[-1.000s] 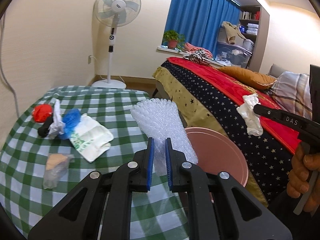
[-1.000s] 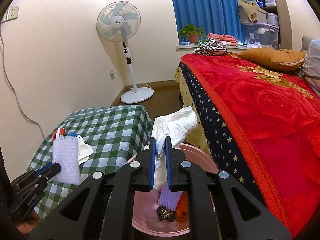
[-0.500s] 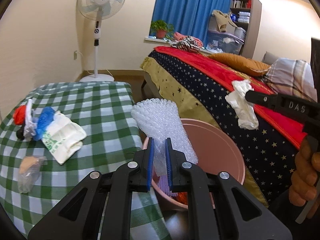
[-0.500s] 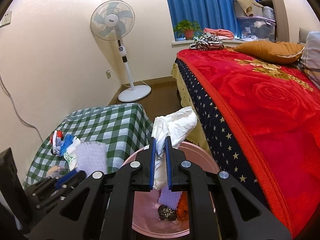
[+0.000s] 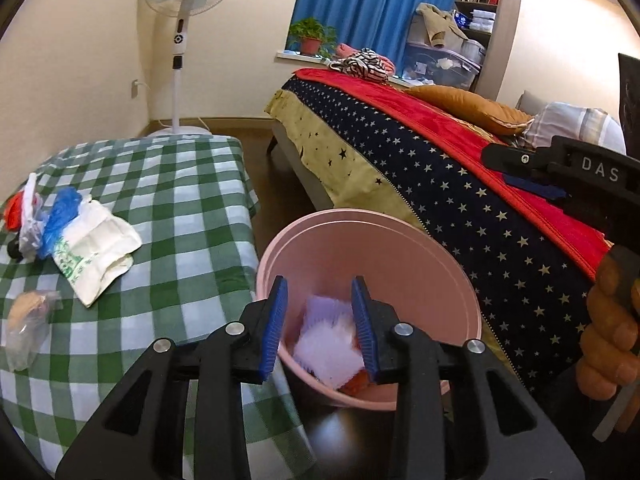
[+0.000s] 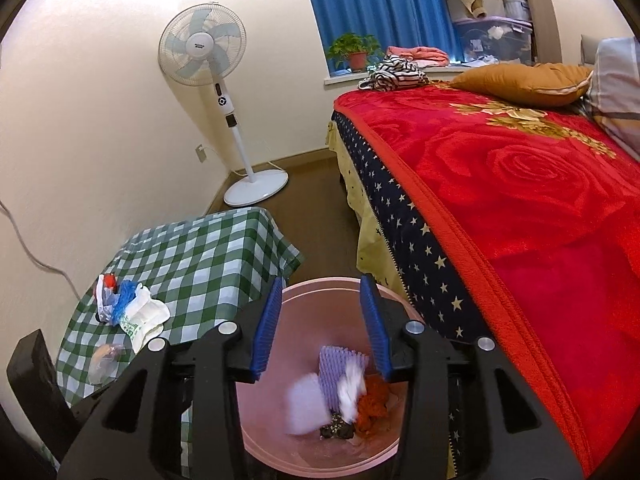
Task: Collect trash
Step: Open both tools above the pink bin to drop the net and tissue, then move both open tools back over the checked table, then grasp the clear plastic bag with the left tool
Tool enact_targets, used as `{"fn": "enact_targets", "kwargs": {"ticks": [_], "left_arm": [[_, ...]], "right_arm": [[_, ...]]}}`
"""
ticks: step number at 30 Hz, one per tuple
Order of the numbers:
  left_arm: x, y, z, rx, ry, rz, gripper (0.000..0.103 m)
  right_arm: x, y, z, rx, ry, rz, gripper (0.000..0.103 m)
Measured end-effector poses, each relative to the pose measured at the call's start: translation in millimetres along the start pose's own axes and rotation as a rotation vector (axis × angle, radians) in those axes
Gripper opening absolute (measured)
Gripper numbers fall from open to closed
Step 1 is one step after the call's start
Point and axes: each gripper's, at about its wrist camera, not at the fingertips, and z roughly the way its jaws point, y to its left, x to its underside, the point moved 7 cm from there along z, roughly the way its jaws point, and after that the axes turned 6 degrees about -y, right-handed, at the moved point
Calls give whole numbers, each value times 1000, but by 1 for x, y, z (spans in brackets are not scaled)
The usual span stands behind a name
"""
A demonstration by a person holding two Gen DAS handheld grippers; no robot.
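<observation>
Hovering over the pink bin (image 5: 448,264), the left claw (image 5: 320,320) has just been opening, and nothing sits between its blue pads; the bubble wrap (image 5: 328,348) shows blurred inside the bin below it. The right claw (image 6: 320,320), seen in its own view above the same bin, has also just been opening and holds nothing; the white tissue (image 6: 352,384) shows blurred among the trash in the bin. So both pieces look delivered, joining a purple foam net (image 6: 336,364), an orange scrap (image 6: 372,404) and something dark (image 6: 336,430) at the bottom. Farther out, on the checked desk (image 5: 180,200) beside the bin, trash is left: a white printed bag (image 5: 96,252), a blue bag (image 5: 60,220), a white scrap (image 5: 30,212), something red (image 5: 14,210) at the edge, and a clear wrapper (image 5: 26,324) with something tan inside, lying a little apart from that heap. By this showing the job seems roughly half done, with several more trips to the desk likely needed. The bed (image 6: 520,184) on the far side of the bin shows bedding and clothes, none of it plainly trash.
</observation>
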Motion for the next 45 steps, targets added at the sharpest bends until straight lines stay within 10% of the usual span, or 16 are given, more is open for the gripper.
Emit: {"fn": "enact_targets", "kwargs": {"ticks": [15,32,45], "left_arm": [[-10,73,-76,-112,-83,-56,33],[19,203,-115,-414,-146,-264,33],[37,243,-84,-411,-92,-428,43]], "right_arm": [[5,36,-12,-56,-15,-79,42],[21,119,-8,-162,-1,-244,42],[35,146,20,-203,47,-305,42]]}}
